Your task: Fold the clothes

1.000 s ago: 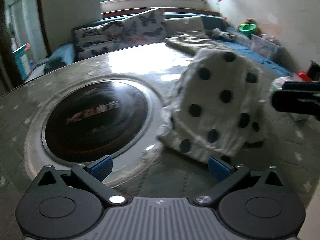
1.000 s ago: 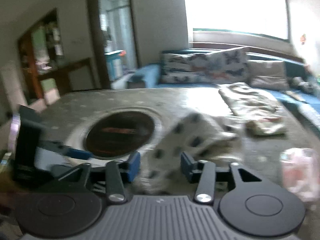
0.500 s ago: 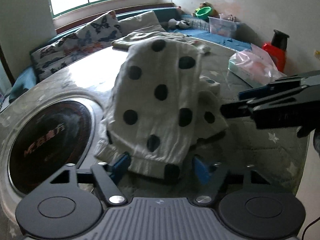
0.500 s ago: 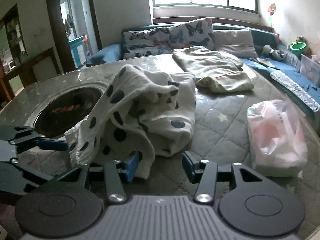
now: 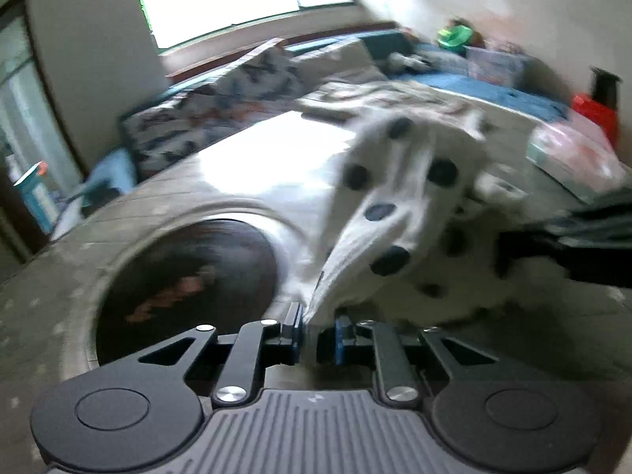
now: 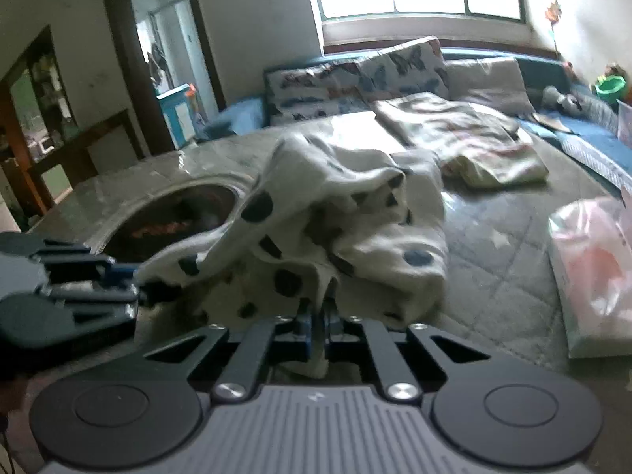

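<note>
With both pairs of jaws clamped on separate hems, the left gripper [image 5: 314, 333] and right gripper [image 6: 318, 326] hold the spotted garment [image 6: 335, 237], bunched just ahead. Risk: uneven pulling may slip the thin hem free, losing alignment.

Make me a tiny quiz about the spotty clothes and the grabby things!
1. True or false: the left gripper is shut on the spotted garment.
2. What does the right gripper hold? A) plastic bag B) spotted garment C) pillow
3. Fill in: the dark circle set in the table lies to the garment's ____ in the right wrist view.

Key: 1 true; 2 B; 3 left.
</note>
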Tool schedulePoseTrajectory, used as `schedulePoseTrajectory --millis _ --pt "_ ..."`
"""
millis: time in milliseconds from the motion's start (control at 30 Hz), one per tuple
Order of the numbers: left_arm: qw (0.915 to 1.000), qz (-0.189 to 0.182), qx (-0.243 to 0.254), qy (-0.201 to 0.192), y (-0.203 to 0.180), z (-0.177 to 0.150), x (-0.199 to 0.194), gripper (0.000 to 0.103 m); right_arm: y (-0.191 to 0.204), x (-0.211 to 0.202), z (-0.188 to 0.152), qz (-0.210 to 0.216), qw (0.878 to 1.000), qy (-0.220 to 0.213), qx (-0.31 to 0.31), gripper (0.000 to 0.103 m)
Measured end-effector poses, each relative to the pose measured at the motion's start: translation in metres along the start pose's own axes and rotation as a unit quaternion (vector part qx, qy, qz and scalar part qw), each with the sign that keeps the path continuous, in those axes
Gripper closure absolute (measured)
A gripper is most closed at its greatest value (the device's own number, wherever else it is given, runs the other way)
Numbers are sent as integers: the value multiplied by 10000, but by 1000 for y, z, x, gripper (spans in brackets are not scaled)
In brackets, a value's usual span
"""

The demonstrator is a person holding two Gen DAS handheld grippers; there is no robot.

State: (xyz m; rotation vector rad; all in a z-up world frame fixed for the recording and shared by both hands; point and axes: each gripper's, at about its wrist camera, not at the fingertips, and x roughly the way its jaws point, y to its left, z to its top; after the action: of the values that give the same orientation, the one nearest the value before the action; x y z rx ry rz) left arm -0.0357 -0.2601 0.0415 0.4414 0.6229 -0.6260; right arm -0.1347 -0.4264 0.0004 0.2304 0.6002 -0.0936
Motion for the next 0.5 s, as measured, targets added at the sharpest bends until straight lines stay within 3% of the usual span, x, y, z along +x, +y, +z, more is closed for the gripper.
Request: schedulePoseTrajectory --millis 200,267,500 --pt "9965 570 -603 -92 65 -4 -13 86 42 -11 6 568 9978 -102 -323 99" --pt "9941 751 -777 -124 87 -6 -20 86 59 -13 7 936 9948 -100 -377 99" --pt "9834 1312 -1224 -271 148 -12 -45 86 135 -17 6 2284 9699 83 -838 100"
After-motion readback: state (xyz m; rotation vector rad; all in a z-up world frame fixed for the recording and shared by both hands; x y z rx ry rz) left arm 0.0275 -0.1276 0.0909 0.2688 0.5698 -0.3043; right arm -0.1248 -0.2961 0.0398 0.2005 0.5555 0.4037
